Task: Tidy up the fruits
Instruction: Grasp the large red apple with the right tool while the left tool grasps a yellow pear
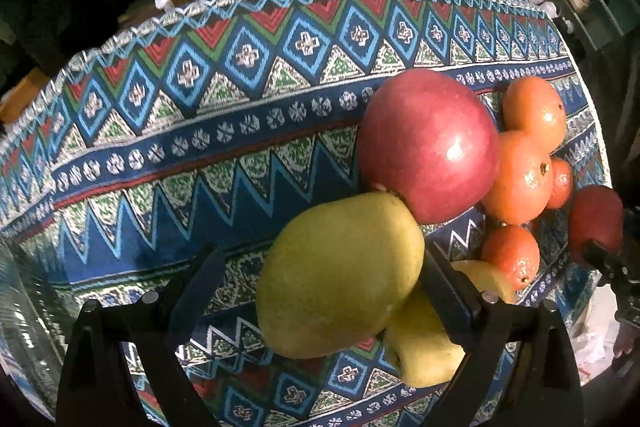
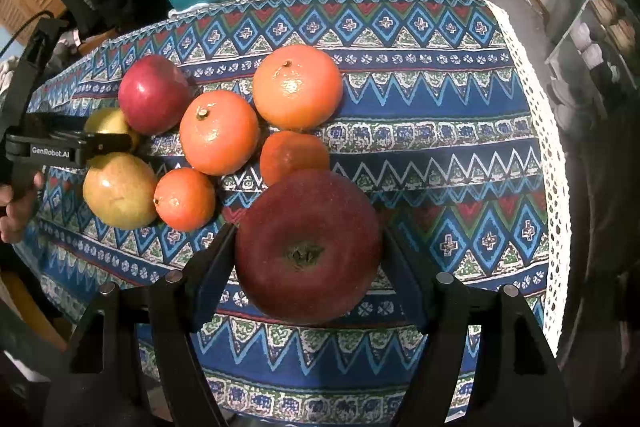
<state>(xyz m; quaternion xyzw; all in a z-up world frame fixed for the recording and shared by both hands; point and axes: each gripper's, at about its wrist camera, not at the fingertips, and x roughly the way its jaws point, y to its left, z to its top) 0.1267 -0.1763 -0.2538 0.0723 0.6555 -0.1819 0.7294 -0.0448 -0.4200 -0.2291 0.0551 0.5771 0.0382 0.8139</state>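
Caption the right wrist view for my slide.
Right gripper clasps a red apple beside oranges on a patterned tablecloth.

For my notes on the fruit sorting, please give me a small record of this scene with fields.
surface: patterned tablecloth
right gripper: closed on a dark red apple
left gripper: open around a green pear, left finger apart from it
second pear: on cloth
oranges: four, clustered; largest
other red apple: beside the oranges

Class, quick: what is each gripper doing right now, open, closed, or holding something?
Left gripper: open around the yellow-green pear, not yet gripping.
Right gripper: closed on the dark red apple.
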